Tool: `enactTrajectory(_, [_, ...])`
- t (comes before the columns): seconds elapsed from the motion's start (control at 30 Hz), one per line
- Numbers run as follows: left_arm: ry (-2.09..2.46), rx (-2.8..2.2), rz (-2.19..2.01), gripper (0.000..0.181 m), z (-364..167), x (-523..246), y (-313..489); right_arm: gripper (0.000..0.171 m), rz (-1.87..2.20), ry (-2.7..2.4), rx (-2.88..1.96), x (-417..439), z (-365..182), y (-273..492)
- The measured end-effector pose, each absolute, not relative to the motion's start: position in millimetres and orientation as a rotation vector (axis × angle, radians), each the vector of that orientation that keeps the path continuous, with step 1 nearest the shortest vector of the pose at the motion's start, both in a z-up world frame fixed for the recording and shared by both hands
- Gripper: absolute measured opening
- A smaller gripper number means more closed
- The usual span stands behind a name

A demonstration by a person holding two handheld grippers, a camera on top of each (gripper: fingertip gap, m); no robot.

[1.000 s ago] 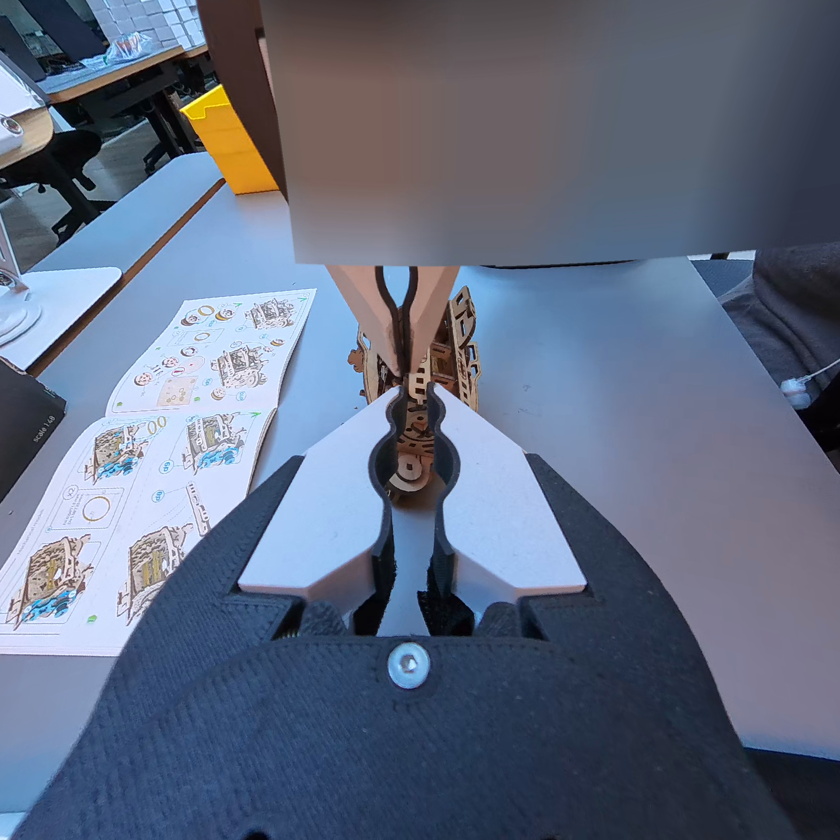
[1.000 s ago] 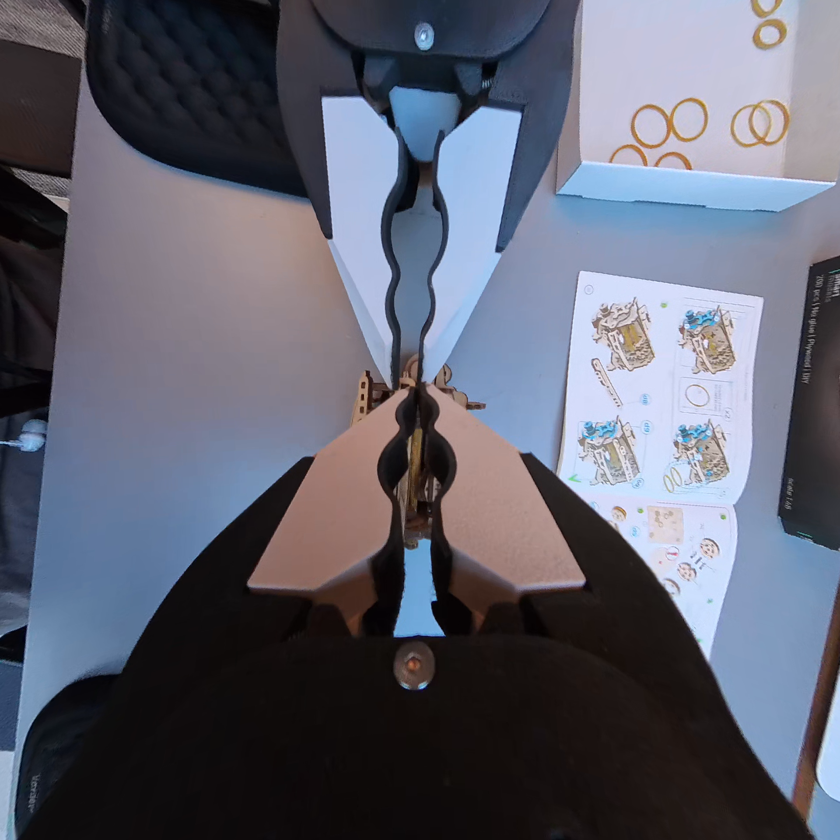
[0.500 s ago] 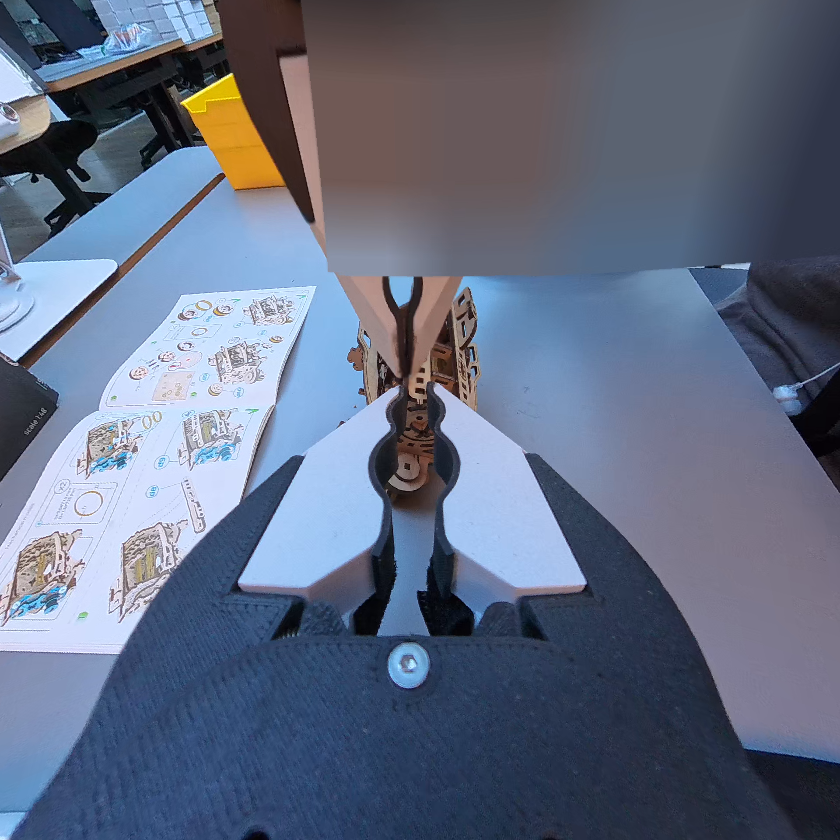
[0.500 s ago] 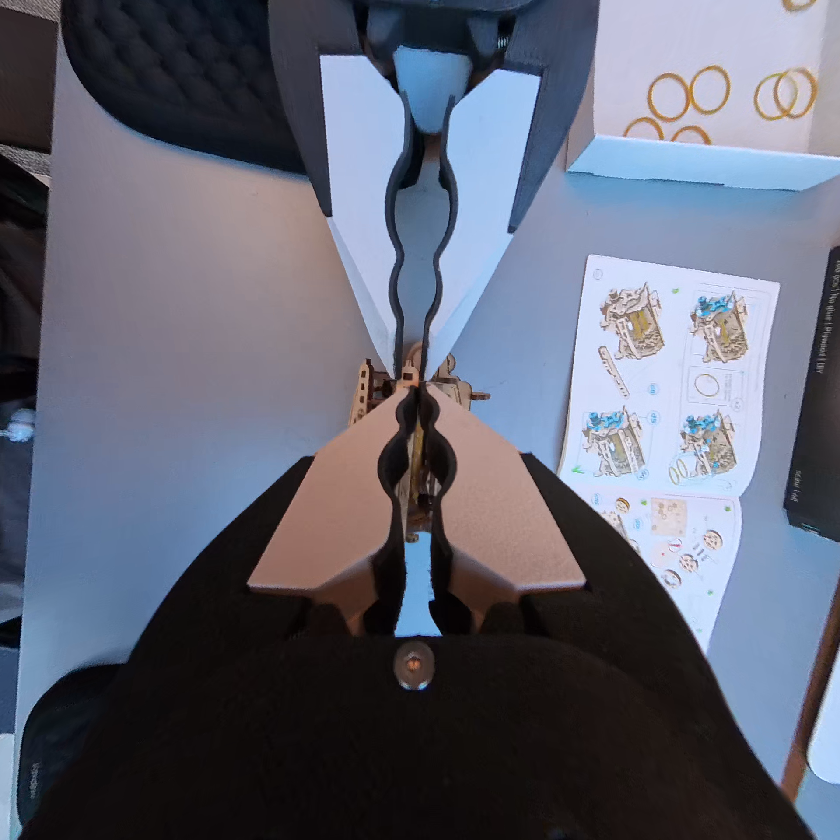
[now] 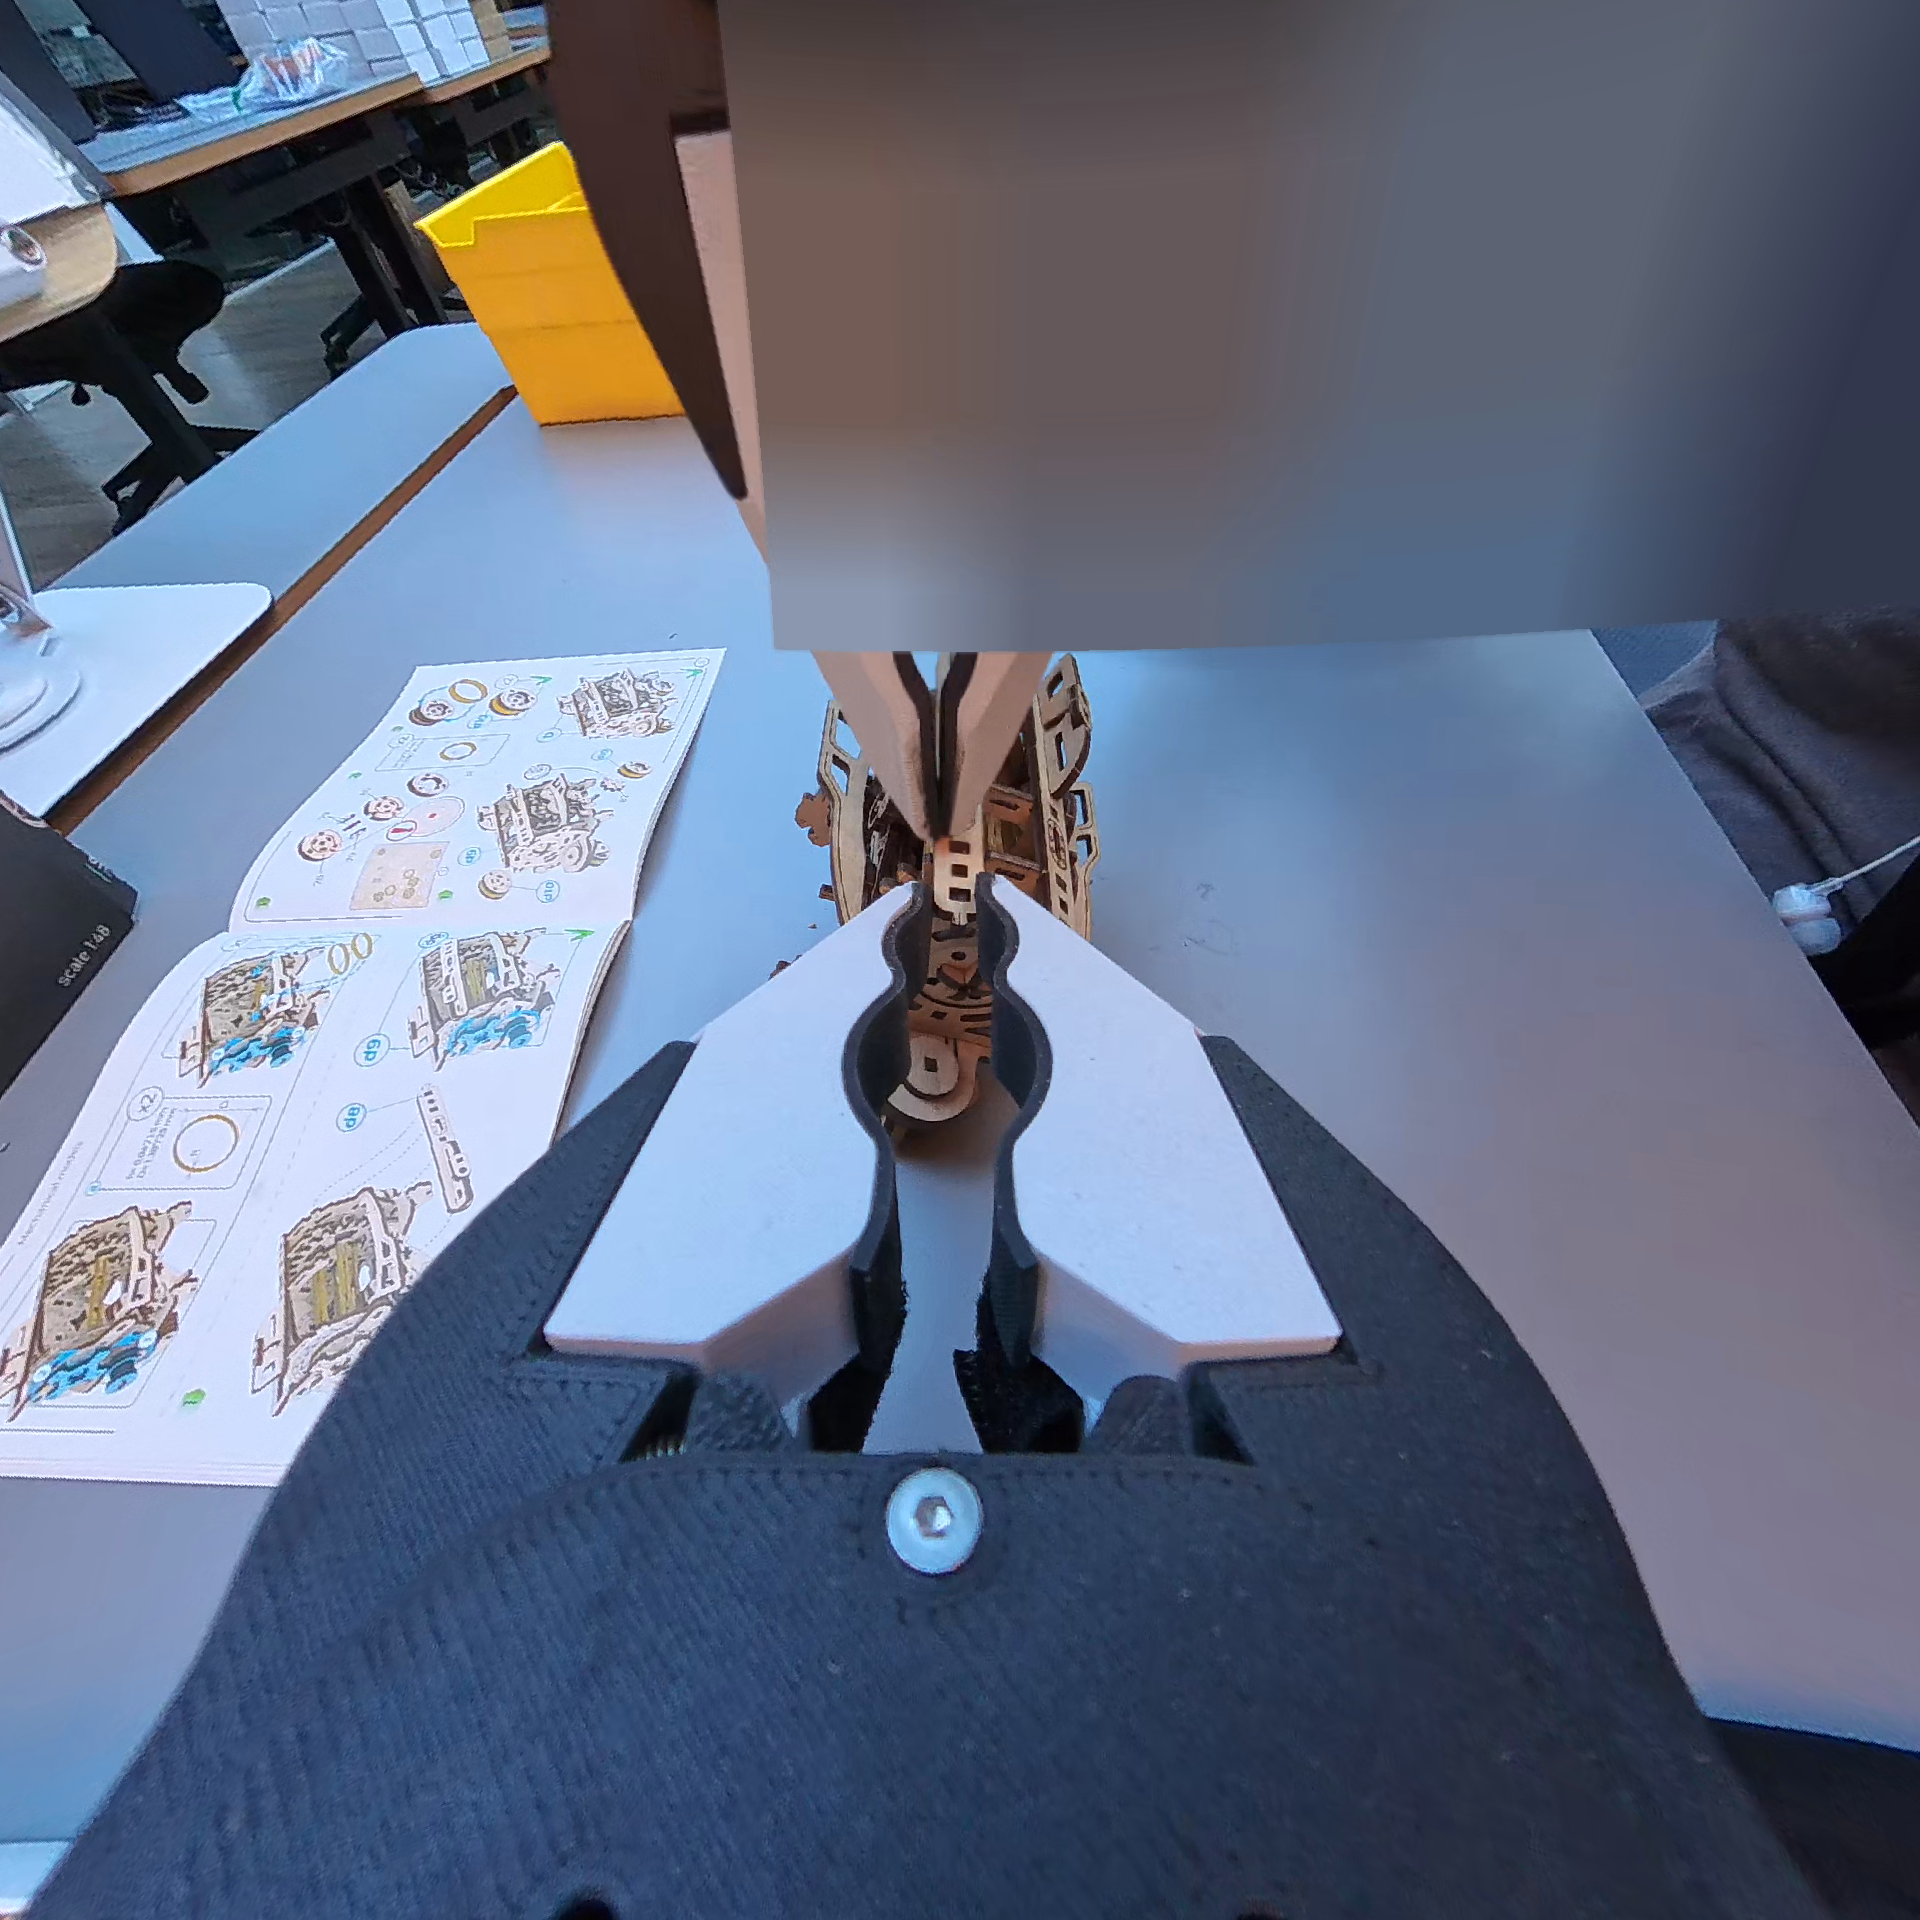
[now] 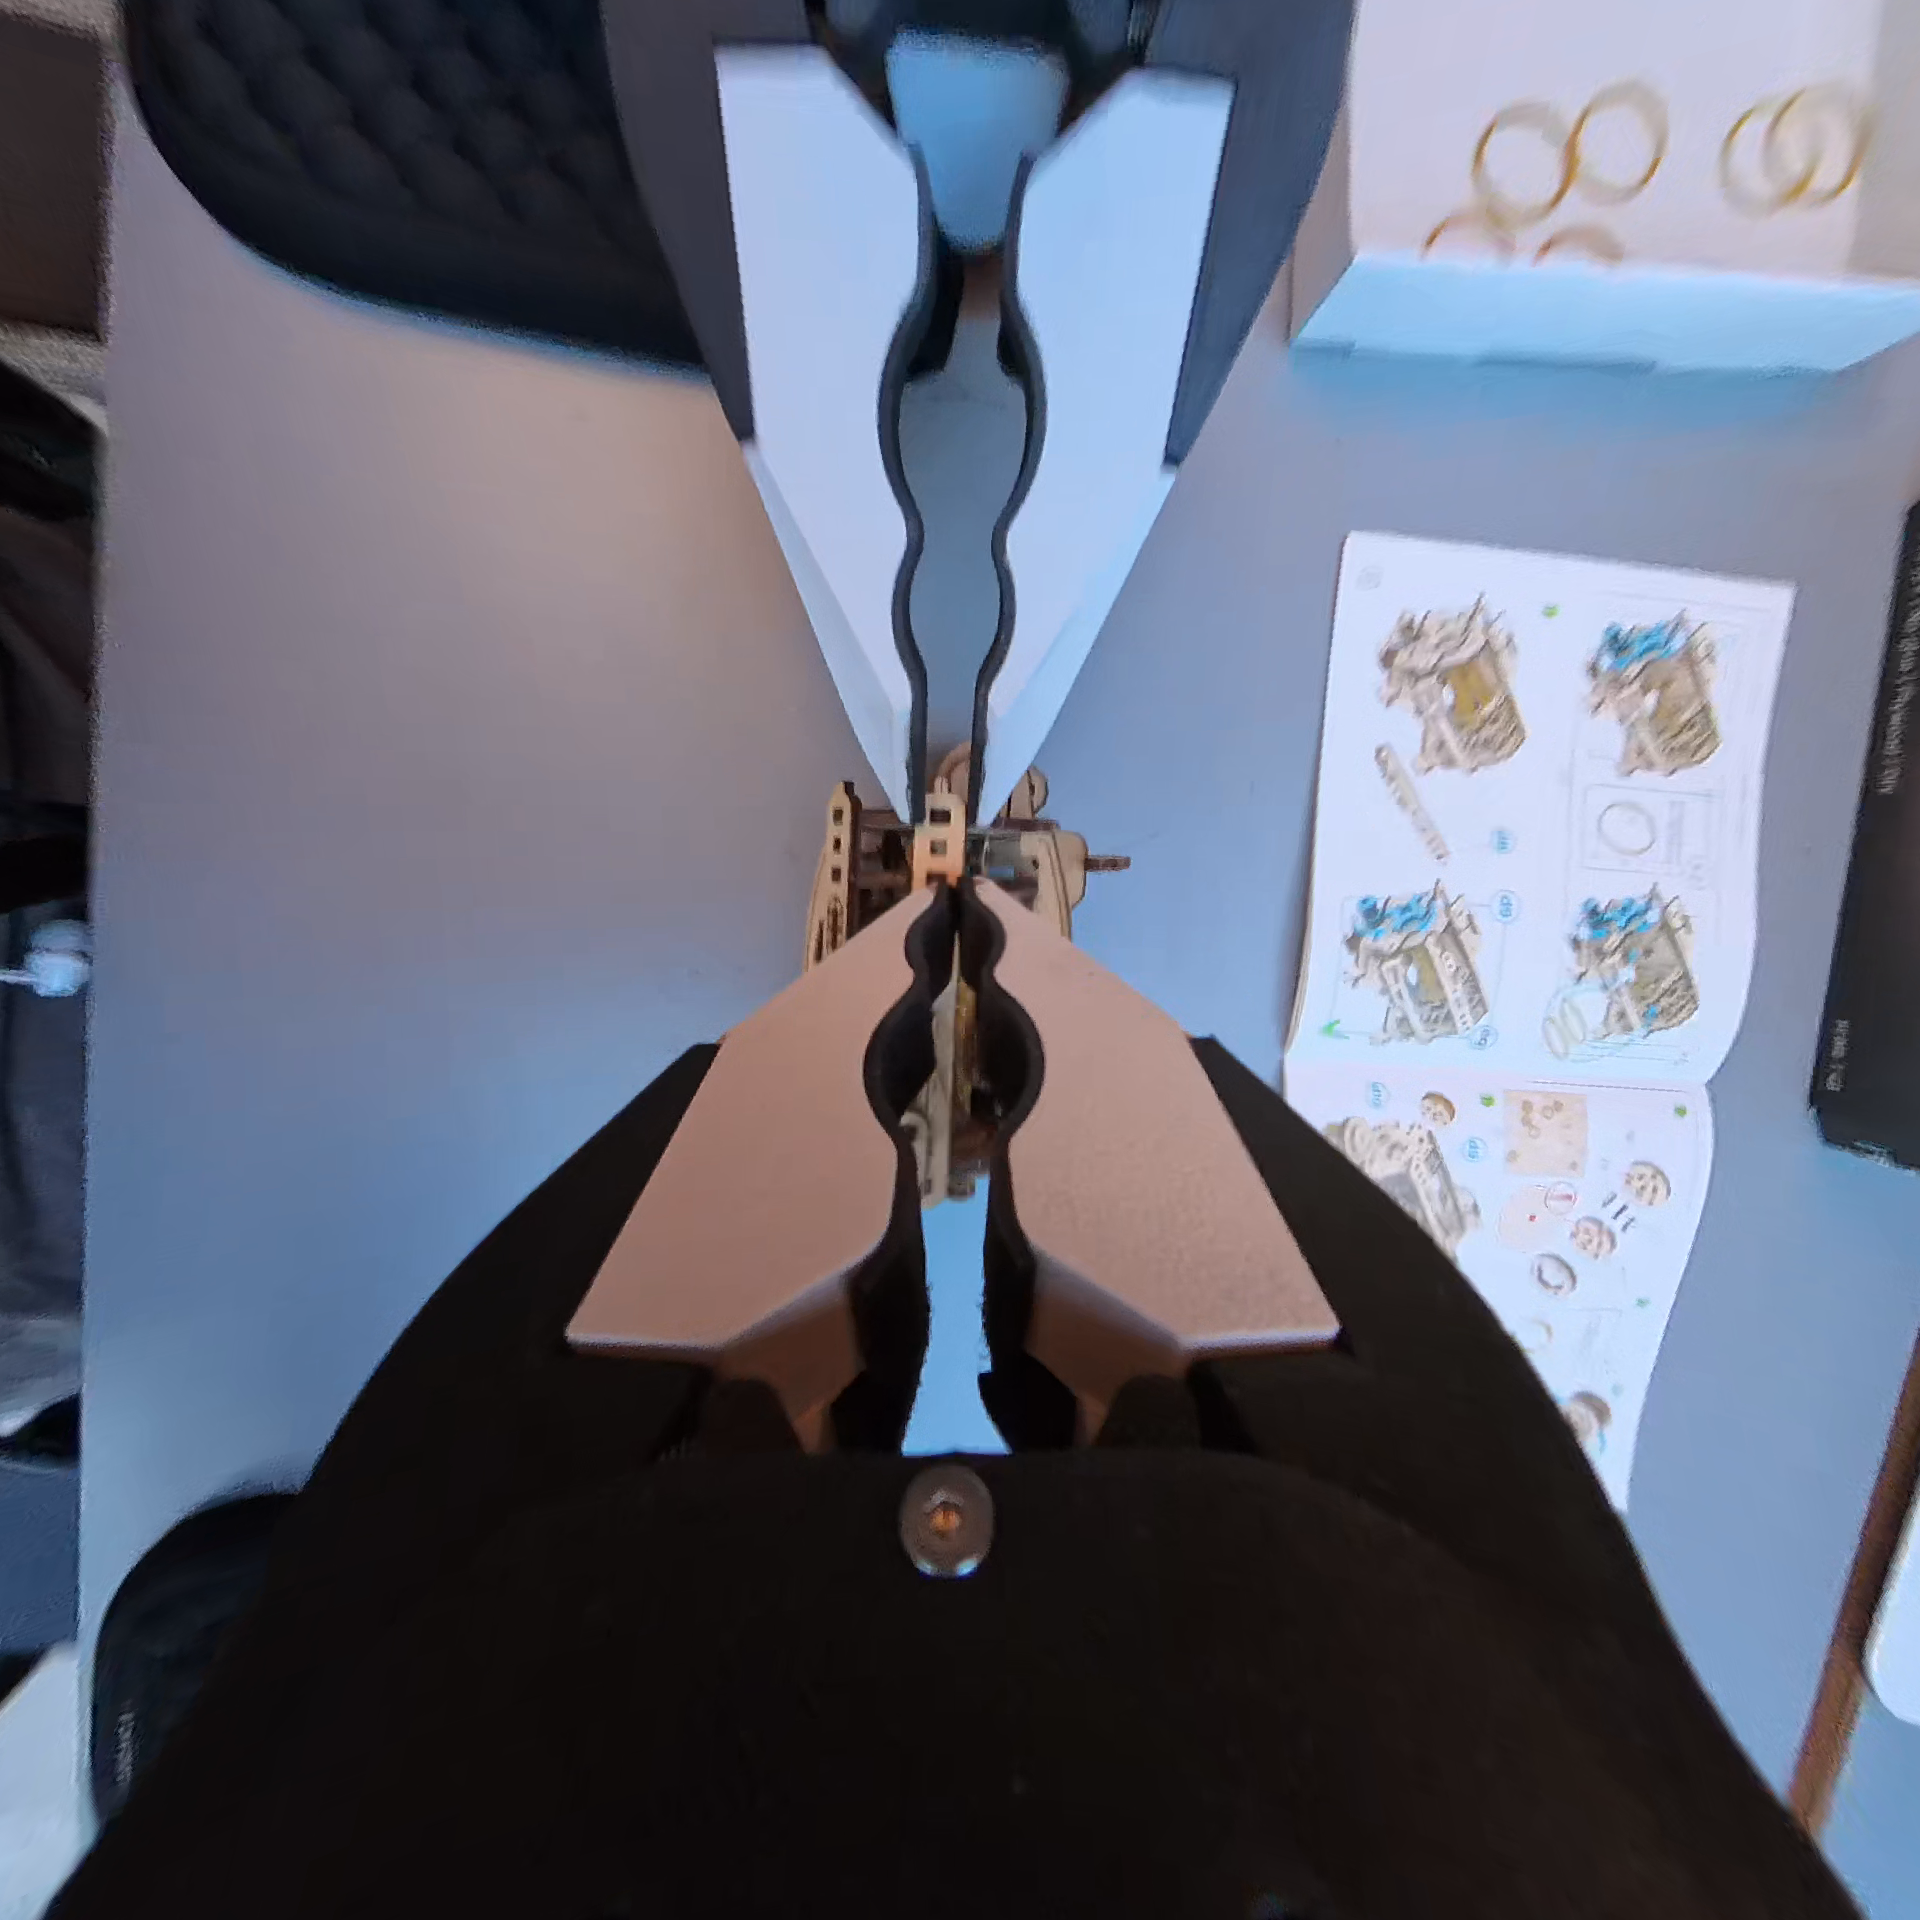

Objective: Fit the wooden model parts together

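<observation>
A partly built wooden model (image 5: pixel 1055 821) stands on the grey table (image 5: pixel 1403 1039). A thin slotted wooden strip (image 5: pixel 951 871) rises at its near side. My left gripper (image 5: pixel 951 896), with white fingers, is closed across the strip's width. My right gripper (image 5: pixel 940 831), with tan fingers, comes down from above and pinches the strip's upper end. In the right wrist view the right gripper (image 6: pixel 951 891) and the left gripper (image 6: pixel 945 800) face each other tip to tip. The strip (image 6: pixel 938 844) spans the gap between them over the model (image 6: pixel 852 894).
An open instruction booklet (image 5: pixel 416 935) lies left of the model and also shows in the right wrist view (image 6: pixel 1507 883). A black box (image 6: pixel 1870 831) lies beyond it. A white box with gold rings (image 6: pixel 1610 301), a yellow bin (image 5: pixel 551 301) and a person's dark sleeve (image 5: pixel 1787 779) are nearby. Left and right tips are no more than a few centimetres apart.
The two grippers' tips have drawn slightly apart, so more of the slotted strip shows between them. The right wrist view is blurred by motion.
</observation>
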State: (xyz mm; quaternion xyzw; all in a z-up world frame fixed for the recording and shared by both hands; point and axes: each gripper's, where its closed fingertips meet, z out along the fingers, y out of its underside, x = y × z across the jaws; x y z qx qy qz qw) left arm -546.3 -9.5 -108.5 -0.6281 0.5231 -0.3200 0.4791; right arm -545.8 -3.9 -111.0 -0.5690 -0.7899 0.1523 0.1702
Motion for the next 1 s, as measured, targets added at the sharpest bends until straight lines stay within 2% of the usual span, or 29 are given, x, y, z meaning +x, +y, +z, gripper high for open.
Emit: enactTrajectory(1.0, [1.249, -1.562, -0.799, 0.006, -108.3, -547.3, -6.7, 0.000, 0.406, -2.202, -1.608, -546.5, -107.7, 3.5])
